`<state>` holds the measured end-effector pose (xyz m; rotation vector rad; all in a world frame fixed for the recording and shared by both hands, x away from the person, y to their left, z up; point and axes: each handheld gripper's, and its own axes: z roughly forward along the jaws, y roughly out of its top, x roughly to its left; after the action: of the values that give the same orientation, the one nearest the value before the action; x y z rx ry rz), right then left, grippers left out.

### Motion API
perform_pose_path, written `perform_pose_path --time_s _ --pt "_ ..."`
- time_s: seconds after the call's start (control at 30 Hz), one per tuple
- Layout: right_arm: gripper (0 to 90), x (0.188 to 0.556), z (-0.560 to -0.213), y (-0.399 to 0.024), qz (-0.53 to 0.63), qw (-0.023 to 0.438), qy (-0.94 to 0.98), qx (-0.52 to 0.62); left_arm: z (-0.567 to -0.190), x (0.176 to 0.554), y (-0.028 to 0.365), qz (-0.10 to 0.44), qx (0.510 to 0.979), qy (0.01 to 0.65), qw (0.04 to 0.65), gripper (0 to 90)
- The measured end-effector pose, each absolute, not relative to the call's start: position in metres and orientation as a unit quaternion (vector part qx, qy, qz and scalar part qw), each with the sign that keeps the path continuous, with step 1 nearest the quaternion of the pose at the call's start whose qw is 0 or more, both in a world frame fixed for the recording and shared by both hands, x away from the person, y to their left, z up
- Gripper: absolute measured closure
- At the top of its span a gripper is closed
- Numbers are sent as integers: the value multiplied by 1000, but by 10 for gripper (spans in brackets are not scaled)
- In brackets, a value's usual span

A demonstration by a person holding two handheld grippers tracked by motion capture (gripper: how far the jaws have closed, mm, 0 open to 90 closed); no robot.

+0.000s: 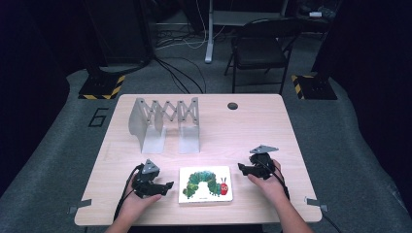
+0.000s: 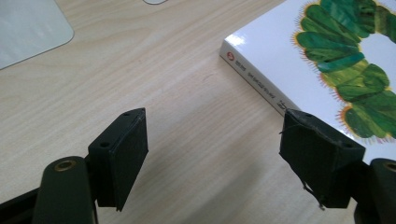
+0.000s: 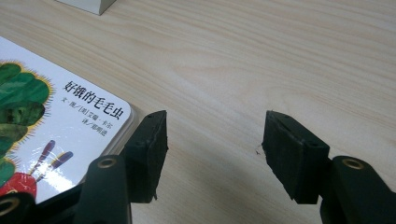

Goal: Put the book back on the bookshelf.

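Note:
A white picture book point(image 1: 205, 184) with a green caterpillar on its cover lies flat near the table's front edge. My left gripper point(image 1: 166, 186) rests just left of it, open, jaws wide apart over bare wood point(image 2: 212, 140); the book's spine point(image 2: 261, 81) runs ahead and right of them. My right gripper point(image 1: 241, 168) sits off the book's upper right corner, open with nothing between its jaws point(image 3: 212, 144). That corner of the book point(image 3: 88, 116), with printed title characters, lies beside its left jaw.
A grey metal expanding file rack point(image 1: 165, 124) stands at the back left of the wooden table point(image 1: 262, 131); its base plate point(image 2: 28, 30) lies ahead of my left gripper. A cable hole point(image 1: 232, 106) is at the back. A folding chair point(image 1: 260, 48) stands beyond the table.

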<state>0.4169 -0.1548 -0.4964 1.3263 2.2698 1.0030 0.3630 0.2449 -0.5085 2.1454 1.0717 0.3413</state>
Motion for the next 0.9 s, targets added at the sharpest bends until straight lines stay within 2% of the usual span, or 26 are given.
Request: perform_pose_path --time_s 0.4,0.5,0.77,0.9 --pt "385 415 -483 -143 336 115 805 476 -499 354 225 104 840 396 355 294" --pt "382 417 -477 -138 330 95 813 470 -496 352 221 102 844 391 353 294" --pt "400 426 -471 -122 314 88 821 468 -489 343 218 86 838 403 359 279" --pt "398 430 -467 -116 310 81 820 474 -488 337 216 97 842 389 360 255"
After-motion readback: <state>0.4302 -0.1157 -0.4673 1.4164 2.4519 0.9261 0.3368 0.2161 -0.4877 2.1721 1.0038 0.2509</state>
